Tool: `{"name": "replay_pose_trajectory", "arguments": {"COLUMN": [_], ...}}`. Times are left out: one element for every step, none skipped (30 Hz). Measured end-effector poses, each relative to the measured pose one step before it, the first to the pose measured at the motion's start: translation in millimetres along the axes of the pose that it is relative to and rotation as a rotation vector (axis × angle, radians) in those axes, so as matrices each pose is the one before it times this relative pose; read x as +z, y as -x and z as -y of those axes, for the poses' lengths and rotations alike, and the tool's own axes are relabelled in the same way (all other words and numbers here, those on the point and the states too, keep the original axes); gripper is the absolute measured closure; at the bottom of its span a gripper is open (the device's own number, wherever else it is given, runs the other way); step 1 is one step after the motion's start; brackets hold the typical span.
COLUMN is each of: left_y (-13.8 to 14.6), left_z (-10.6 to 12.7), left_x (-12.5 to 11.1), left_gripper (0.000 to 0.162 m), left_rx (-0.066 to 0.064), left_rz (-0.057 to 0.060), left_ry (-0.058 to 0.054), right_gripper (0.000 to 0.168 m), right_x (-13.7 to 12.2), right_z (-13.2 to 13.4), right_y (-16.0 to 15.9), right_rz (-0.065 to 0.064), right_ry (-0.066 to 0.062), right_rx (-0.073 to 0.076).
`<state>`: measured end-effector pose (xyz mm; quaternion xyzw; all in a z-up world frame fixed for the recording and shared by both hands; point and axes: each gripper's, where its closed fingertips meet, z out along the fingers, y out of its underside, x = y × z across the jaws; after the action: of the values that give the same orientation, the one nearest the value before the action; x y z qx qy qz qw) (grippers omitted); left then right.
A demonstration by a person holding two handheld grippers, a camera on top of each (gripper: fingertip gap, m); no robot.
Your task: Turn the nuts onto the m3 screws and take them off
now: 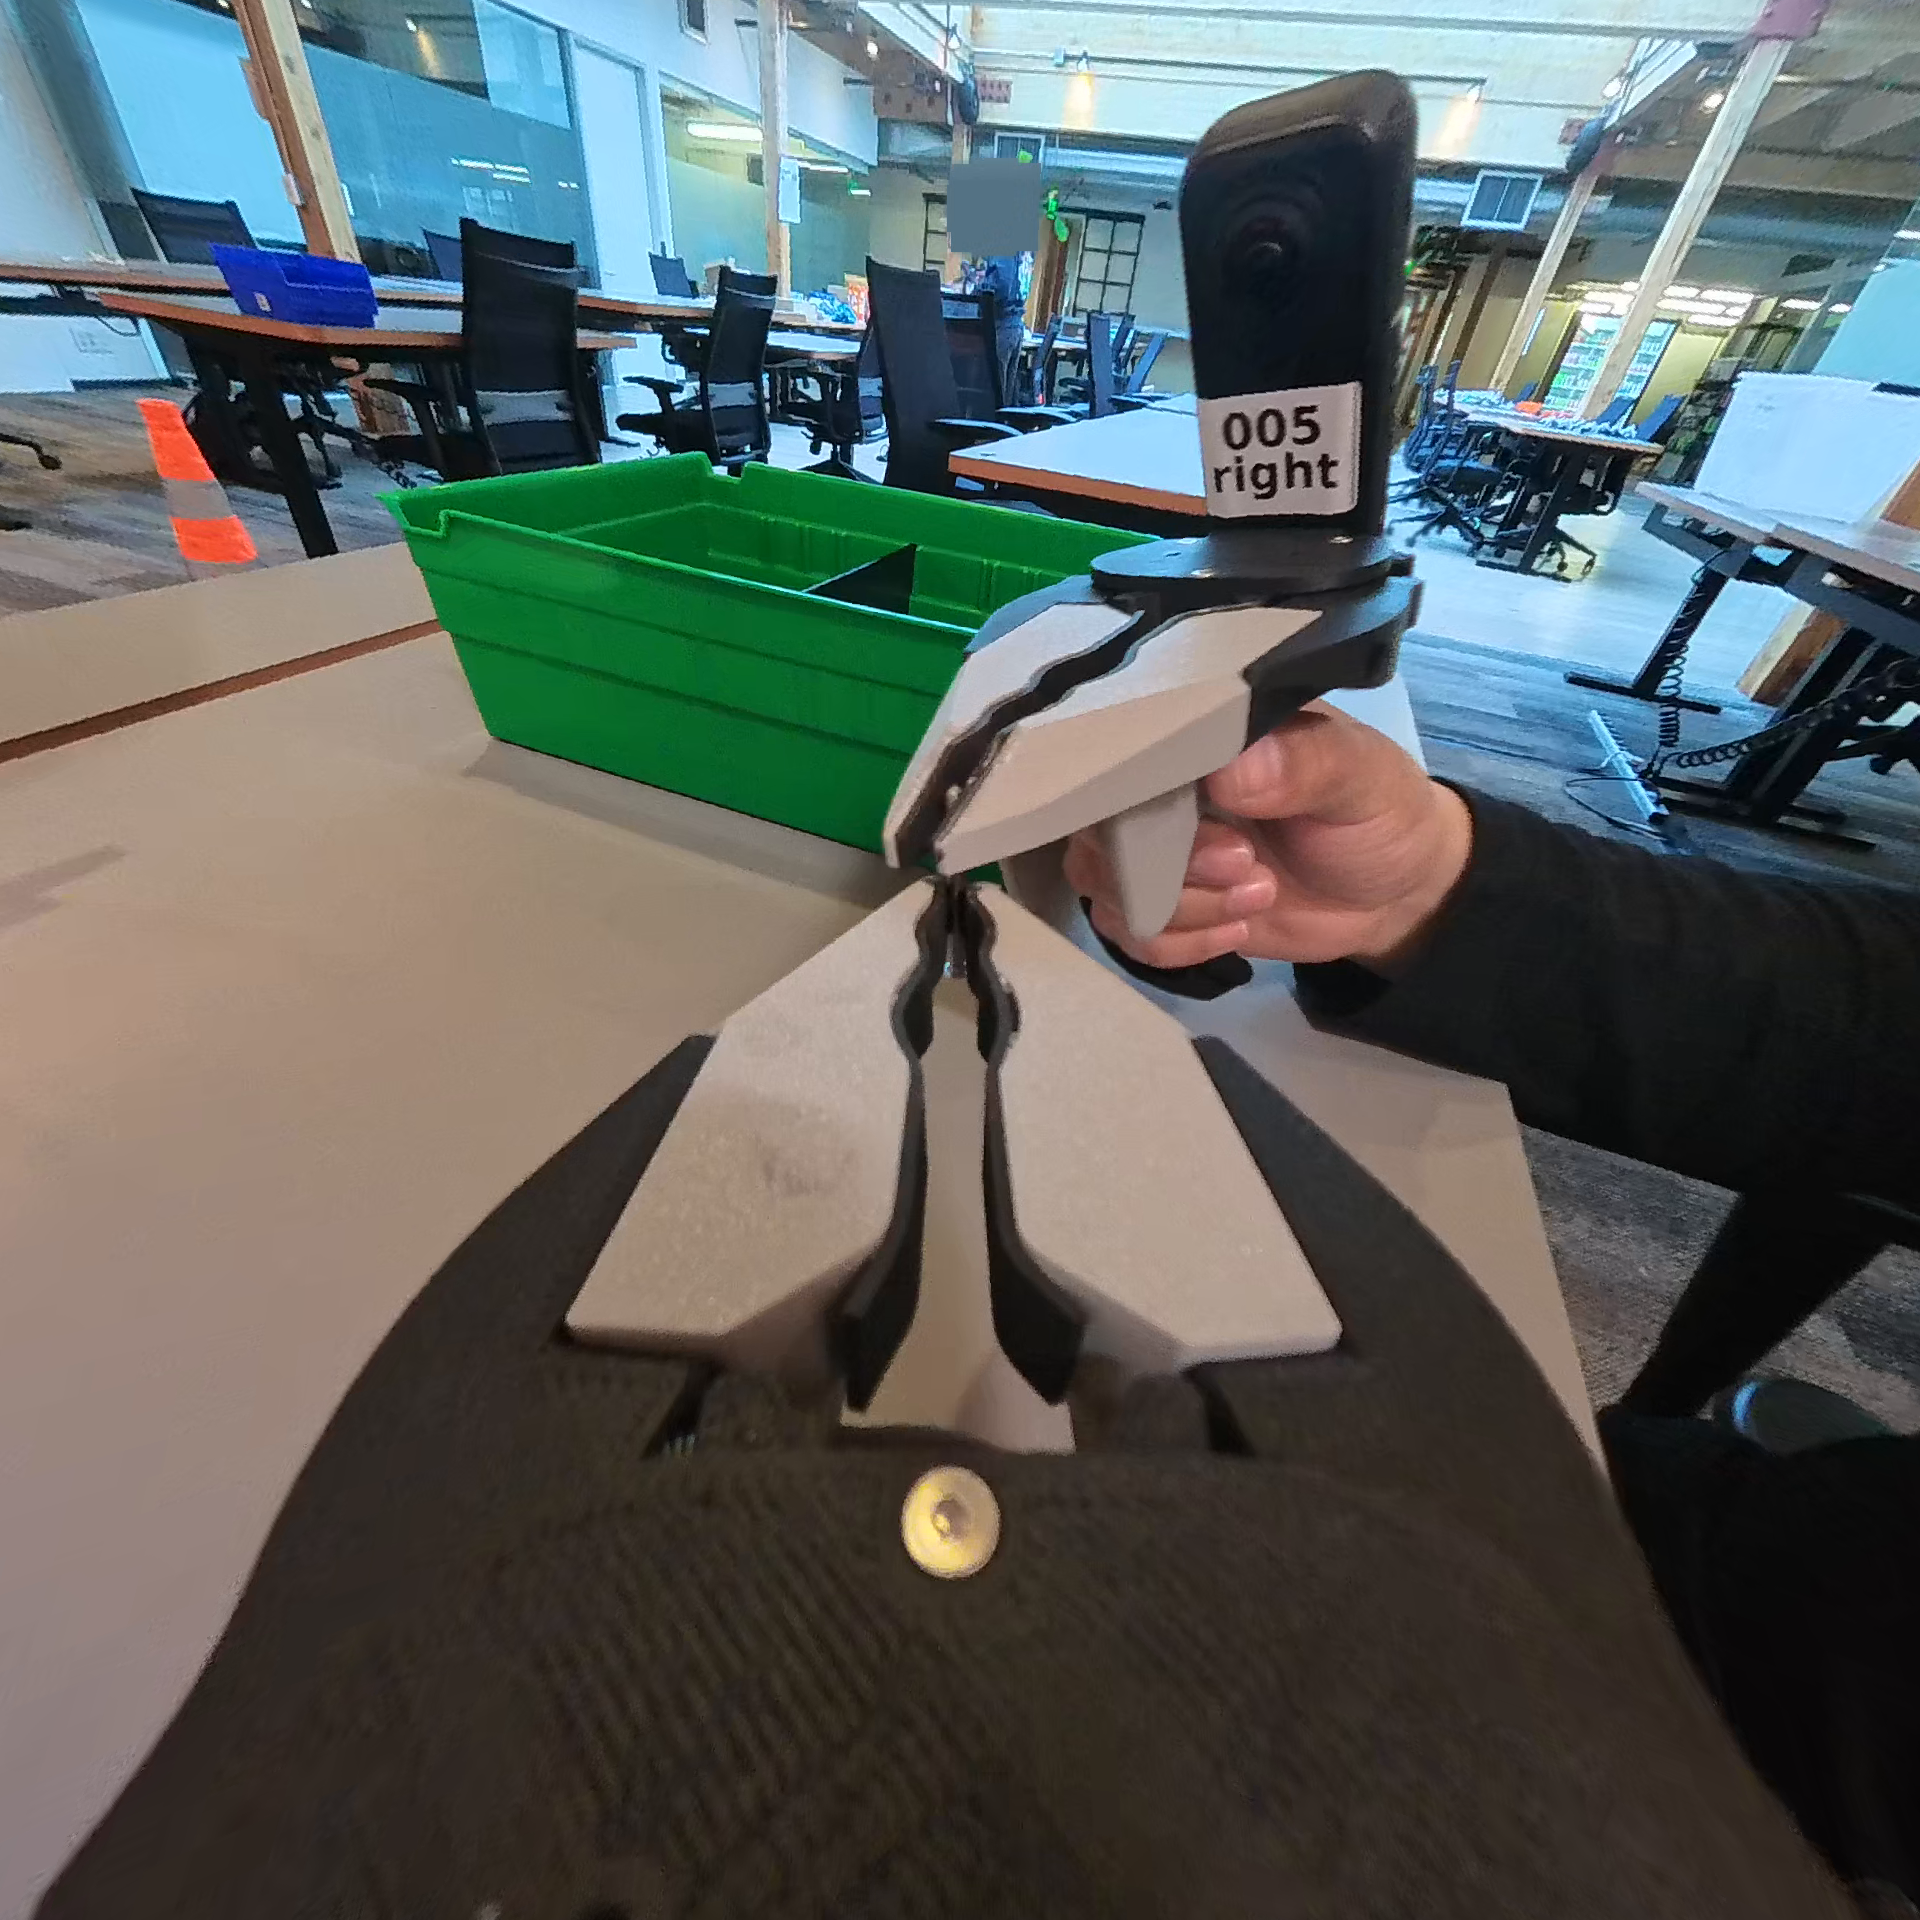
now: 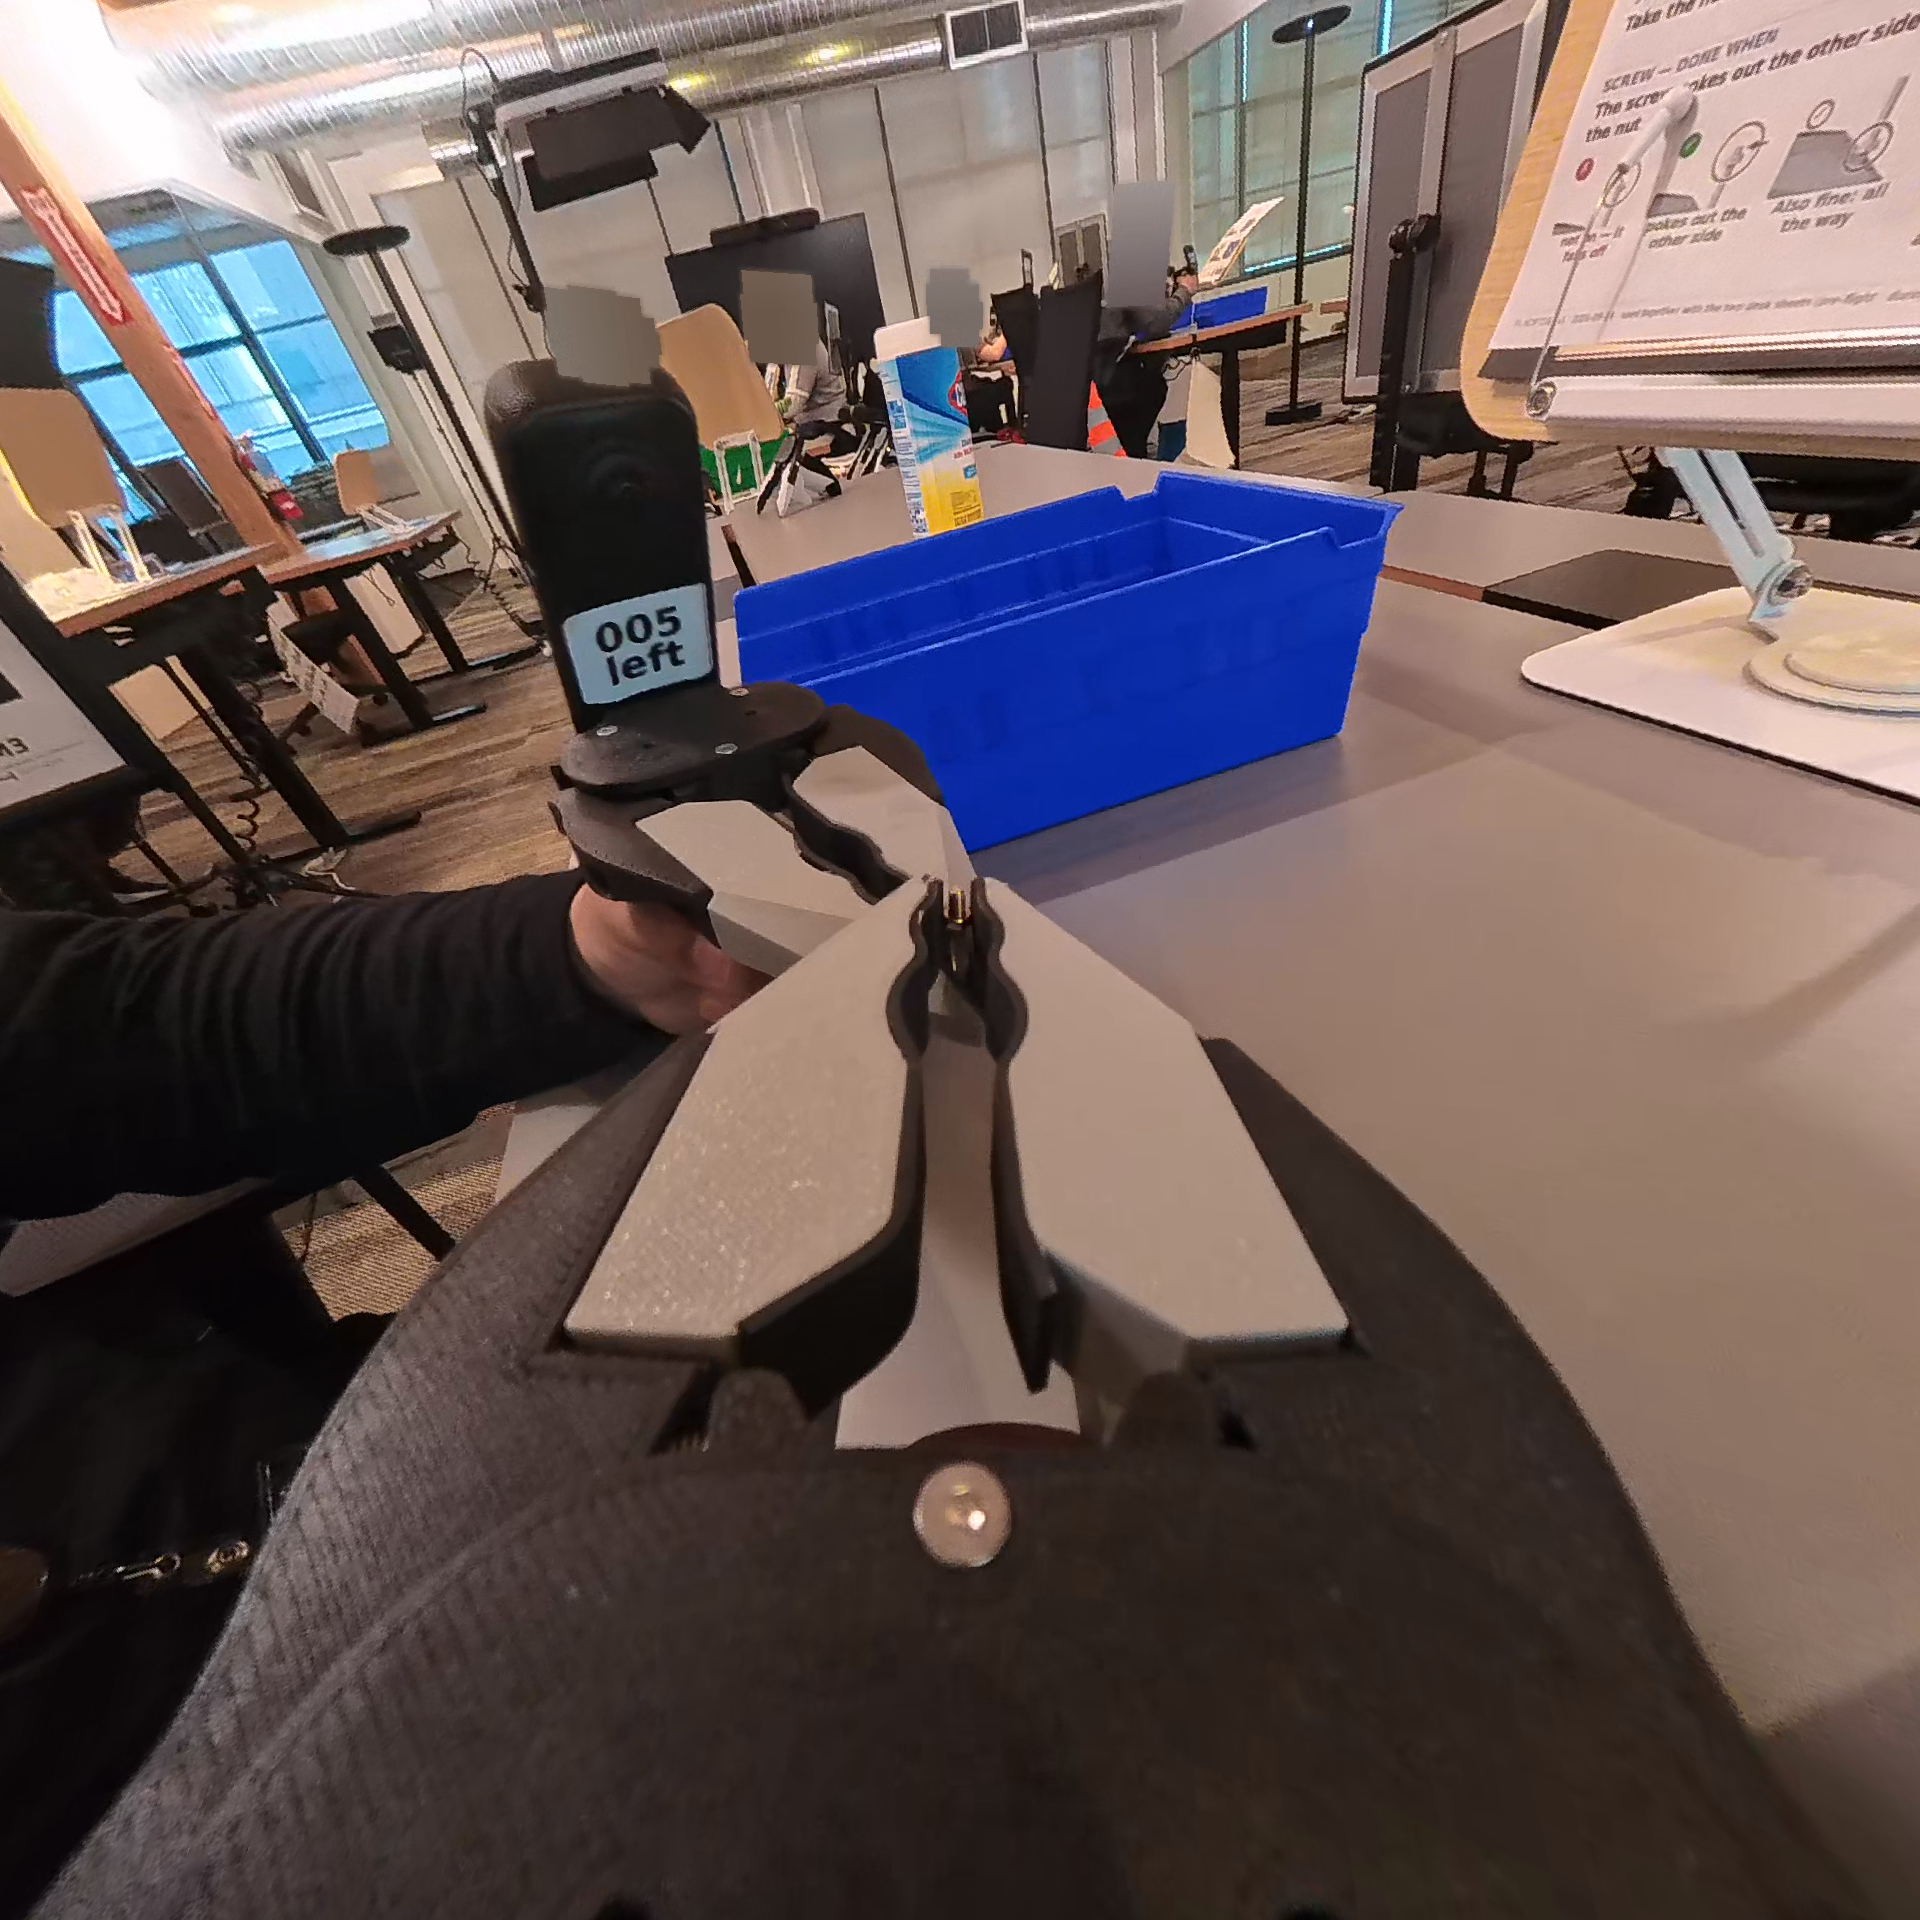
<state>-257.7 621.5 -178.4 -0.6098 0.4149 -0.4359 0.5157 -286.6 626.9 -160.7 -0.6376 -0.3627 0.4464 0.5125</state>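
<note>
Left tongs [image 1: 951, 914] pinch screw [image 1: 950, 961] — right tongs [image 2: 953, 914] pinch nut [image 2: 952, 912], tips meeting above bench [image 1: 312, 1039].

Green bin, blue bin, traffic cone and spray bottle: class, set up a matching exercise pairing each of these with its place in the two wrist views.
Things:
1. green bin
2. blue bin
3. orange traffic cone
4. spray bottle

Places:
A. on the floor, beyond the table's edge
B. on the table behind the right tool
C. on a table beyond the blue bin
D. on the table behind the left tool

Pairs: 1-B, 2-D, 3-A, 4-C
</note>
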Motion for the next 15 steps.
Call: {"name": "replay_pose_trajectory", "arguments": {"left_y": [-0.42,-0.15,0.12,-0.25,-0.03,-0.27,-0.51,-0.46,-0.27,-0.09,-0.11,1.2,1.81,1.48,0.95], "left_z": [0.66,0.48,-0.22,-0.27,-0.2,-0.26,-0.28,-0.19,-0.23,-0.26,-0.5,-0.96,-1.42,-1.05,0.02], "left_x": [-0.06,-0.06,0.07,0.15,0.21,0.09,0.19,0.03,-0.06,0.05,0.03,-0.13,0.13,0.18,0.07], "left_gripper": [0.162,0.162,0.162,0.162,0.162,0.162,0.162,0.162,0.162,0.162,0.162,0.162,0.162,0.162,0.162], "left_rx": [-0.0058,0.0005,0.0048,0.0027,0.0026,0.0024,0.0023,0.0025,0.0013,0.0009,0.0045,0.0135,0.0157,0.0096,0.0003], "left_rz": [-0.0038,0.0004,0.0025,0.0003,0.0013,-0.0005,-0.0027,-0.0021,-0.001,-0.0007,0.0001,0.0097,0.0152,0.0127,0.0066], "left_ry": [-0.0045,-0.0031,0.0012,0.0018,0.0013,0.0017,0.002,0.0012,0.0015,0.002,0.005,0.0089,0.0111,0.0078,-0.0008], "right_gripper": [0.167,0.167,0.167,0.167,0.167,0.167,0.166,0.167,0.167,0.167,0.167,0.167,0.167,0.166,0.166], "right_x": [-0.3,-0.43,-0.55,-0.31,-0.05,0.29,0.31,0.14,0.12,0.02,0.15,0.28,0.58,0.47,0.3], "right_z": [0.74,1.11,0.71,0.33,-0.05,-0.19,-0.22,-0.17,-0.21,-0.21,-0.43,-0.81,-1.05,-0.41,0.6], "right_y": [0.41,0.63,0.26,-0.07,-0.13,0.2,0.66,0.58,0.29,0.19,0.18,-0.6,-1.33,-0.97,-0.57], "right_rz": [0.0049,0.0059,0.0043,0.0011,-0.0001,0.0017,0.0032,0.0023,0.0014,0.0016,0.0022,-0.0028,-0.0068,-0.0046,-0.0021], "right_ry": [-0.0047,-0.0074,-0.0051,-0.0027,-0.0002,0.0009,0.0006,0.0007,0.0006,0.0003,0.0008,0.0023,0.0042,0.0004,-0.0053], "right_rx": [0.0052,0.0064,0.0059,0.0025,0.0004,0.001,0.0003,-0.0017,-0.0006,0.0015,0.003,0.0028,0.0014,0.0034,0.0063]}}
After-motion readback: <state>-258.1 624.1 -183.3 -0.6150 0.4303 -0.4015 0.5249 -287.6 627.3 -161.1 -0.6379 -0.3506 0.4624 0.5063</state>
